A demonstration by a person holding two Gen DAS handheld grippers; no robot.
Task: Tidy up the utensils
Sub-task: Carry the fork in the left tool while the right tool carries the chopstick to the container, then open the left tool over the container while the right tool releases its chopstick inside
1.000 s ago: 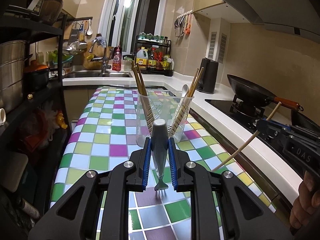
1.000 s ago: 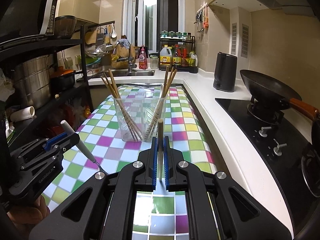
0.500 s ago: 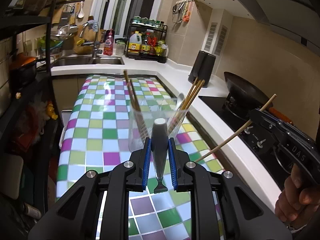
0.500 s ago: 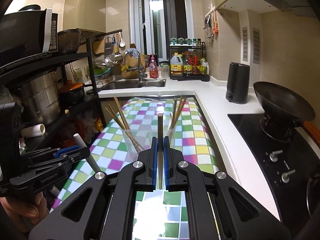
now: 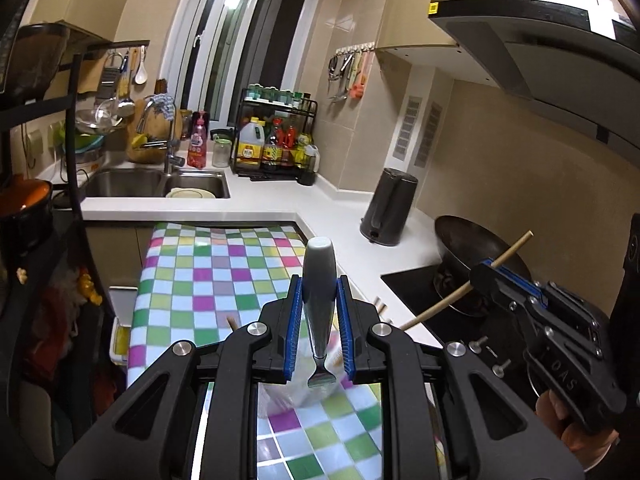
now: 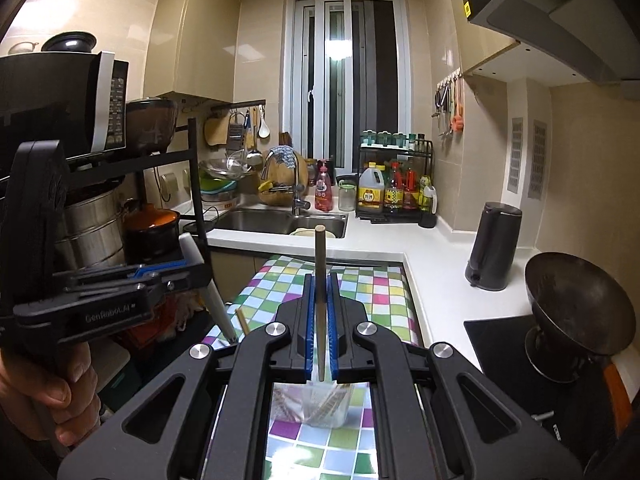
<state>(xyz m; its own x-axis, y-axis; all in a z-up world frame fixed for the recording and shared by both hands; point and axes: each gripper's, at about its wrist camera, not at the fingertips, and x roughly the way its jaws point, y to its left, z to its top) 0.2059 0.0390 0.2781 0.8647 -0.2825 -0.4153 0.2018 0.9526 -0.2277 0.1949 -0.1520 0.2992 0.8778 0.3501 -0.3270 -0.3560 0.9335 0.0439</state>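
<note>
Below both claws — clear cup (image 6: 326,406), chopsticks (image 6: 334,402) inside

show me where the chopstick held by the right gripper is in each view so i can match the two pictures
Left wrist view: the chopstick slants across the right side, clamped in the right gripper.
Right wrist view: the chopstick stands upright at centre, between that gripper's blue pads.
Shared landmark: the dark kettle on the white counter, right of the checkered table.
</note>
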